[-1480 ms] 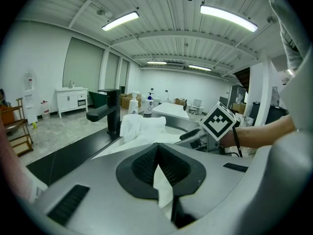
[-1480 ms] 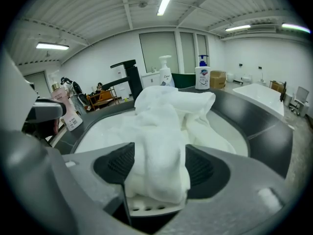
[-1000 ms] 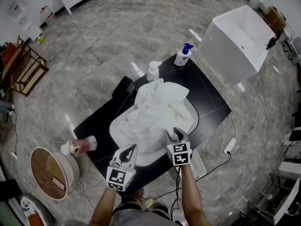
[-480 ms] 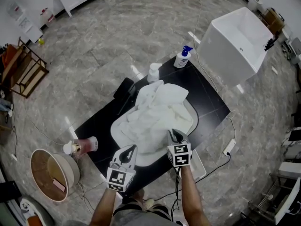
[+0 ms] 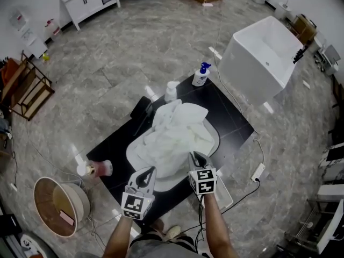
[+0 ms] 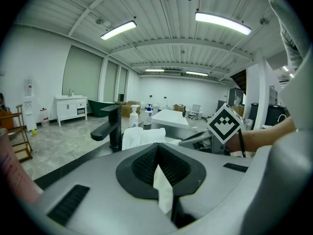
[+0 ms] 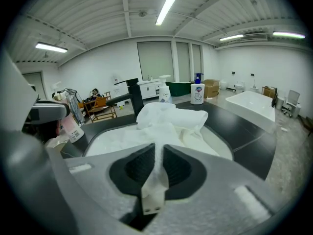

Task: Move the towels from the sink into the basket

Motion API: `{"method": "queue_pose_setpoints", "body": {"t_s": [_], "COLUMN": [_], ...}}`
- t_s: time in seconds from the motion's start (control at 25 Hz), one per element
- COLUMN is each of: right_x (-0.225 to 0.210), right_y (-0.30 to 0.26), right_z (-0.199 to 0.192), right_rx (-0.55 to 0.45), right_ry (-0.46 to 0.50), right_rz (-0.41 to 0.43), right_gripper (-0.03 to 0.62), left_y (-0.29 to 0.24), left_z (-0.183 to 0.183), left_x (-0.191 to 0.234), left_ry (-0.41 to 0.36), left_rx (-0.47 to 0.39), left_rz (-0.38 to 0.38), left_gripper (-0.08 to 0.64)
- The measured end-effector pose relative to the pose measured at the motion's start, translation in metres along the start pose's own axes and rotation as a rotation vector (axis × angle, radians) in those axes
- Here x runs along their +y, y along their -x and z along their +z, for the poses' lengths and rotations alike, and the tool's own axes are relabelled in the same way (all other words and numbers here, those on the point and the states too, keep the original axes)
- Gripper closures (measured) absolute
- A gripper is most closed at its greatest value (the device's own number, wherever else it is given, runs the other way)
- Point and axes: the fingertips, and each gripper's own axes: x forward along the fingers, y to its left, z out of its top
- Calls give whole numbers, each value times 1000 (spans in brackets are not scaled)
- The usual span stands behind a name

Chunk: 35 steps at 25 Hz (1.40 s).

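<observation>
while both tools sit at the lower centre of the head view, the left gripper (image 5: 146,172) and the right gripper (image 5: 194,157) are each clamped on the near edge of the towels (image 5: 174,136). in the left gripper view the jaws are pinched together with a strip of white cloth (image 6: 163,190) hanging between them. in the right gripper view the jaws have just been closing and a fold of white towel with a small hem tag (image 7: 155,182) is caught between them.

the towels are a white heap in the sink (image 5: 171,180), mid frame, piled highest at the far side by the black faucet (image 5: 141,107). the sink is set in a black counter (image 5: 231,120). the basket (image 5: 38,193), round and woven, stands on the floor at the lower left, well apart from the sink.

on the counter a blue-pump soap bottle (image 5: 200,75) and a white bottle (image 5: 171,90) stand past the sink, above it in frame. a pink bottle (image 5: 98,168) lies on its side at the counter's left end. a white tub (image 5: 260,58) is at the upper right.

the left gripper view shows the faucet (image 6: 113,127) left of centre with the towels (image 6: 142,136) just beside it. the right gripper view shows the towels (image 7: 168,119) heaped ahead of the jaws and the faucet (image 7: 129,97) behind them.
</observation>
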Motion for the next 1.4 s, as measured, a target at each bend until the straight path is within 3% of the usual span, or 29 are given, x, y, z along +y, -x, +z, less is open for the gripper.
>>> {"method": "queue_pose_setpoints", "body": {"t_s": [0.52,0.92,1.4], "right_x": [6,-1,-47], "right_y": [80,170,315], "right_z": [69,108,118], "right_rx": [-155,-286,-453], "right_ry": [36,63,62], "right_rz": [-53,-121,-306], "right_gripper": [546,548,549], "left_y": [21,41,50], "left_z": [60,108,155], "left_x": [-21,-60,-147], "left_ry": [-66,-127,-212], "left_rx": [-93,-185,-258], "left_rz": [-34,-75,-181], "left_gripper": [545,545,545]}}
